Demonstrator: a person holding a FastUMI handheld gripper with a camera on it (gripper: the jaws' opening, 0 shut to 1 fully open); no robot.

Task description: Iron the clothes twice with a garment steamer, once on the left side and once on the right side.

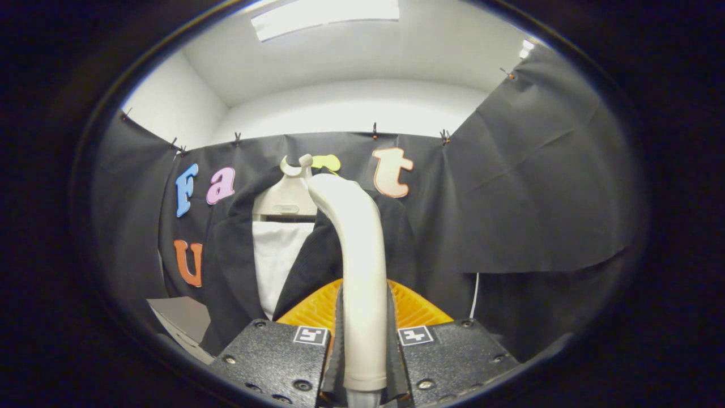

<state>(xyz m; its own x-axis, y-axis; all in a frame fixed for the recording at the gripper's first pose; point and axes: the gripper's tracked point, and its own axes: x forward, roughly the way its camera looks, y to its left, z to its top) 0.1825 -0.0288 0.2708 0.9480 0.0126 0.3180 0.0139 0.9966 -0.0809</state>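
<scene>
1. Here we see the gripper (362, 362) with both fingers pressed against the cream handle of the garment steamer (357, 249), which stands between them.
2. We see the handle rise upright from the fingers and curve toward the dark jacket (232, 266) just beyond.
3. We find the jacket on a pale hanger (286, 198) over a white shirt (274, 255).
4. We note the gripper points level at the garment's chest.
</scene>
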